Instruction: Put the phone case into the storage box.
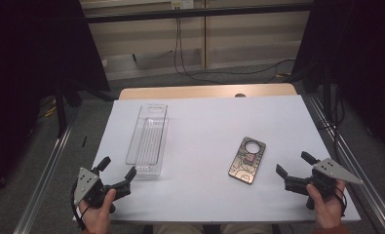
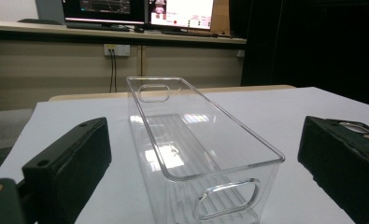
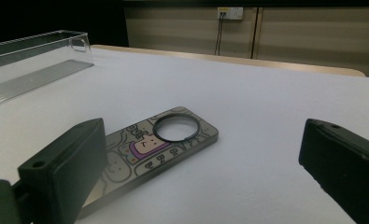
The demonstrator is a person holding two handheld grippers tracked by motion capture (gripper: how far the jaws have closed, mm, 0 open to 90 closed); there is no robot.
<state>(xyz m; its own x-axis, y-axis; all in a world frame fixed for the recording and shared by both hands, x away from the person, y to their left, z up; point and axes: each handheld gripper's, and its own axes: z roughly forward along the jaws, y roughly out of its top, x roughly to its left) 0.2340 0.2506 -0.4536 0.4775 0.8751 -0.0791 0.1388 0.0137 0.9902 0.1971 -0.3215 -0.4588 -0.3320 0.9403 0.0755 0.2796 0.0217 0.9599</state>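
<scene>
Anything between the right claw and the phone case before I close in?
Nothing: bare white table between the right claw and phone case, seen in the high view.

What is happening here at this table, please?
A person holds a gripper in each hand at a white table. The left gripper, jaws open, faces the near end of an empty clear plastic bin. The right gripper, also open, points at a patterned phone case lying flat. Neither thing is gripped yet.

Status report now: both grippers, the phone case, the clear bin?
Left gripper open, facing clear bin. Right gripper open beside phone case, not touching. Nothing between them.
</scene>
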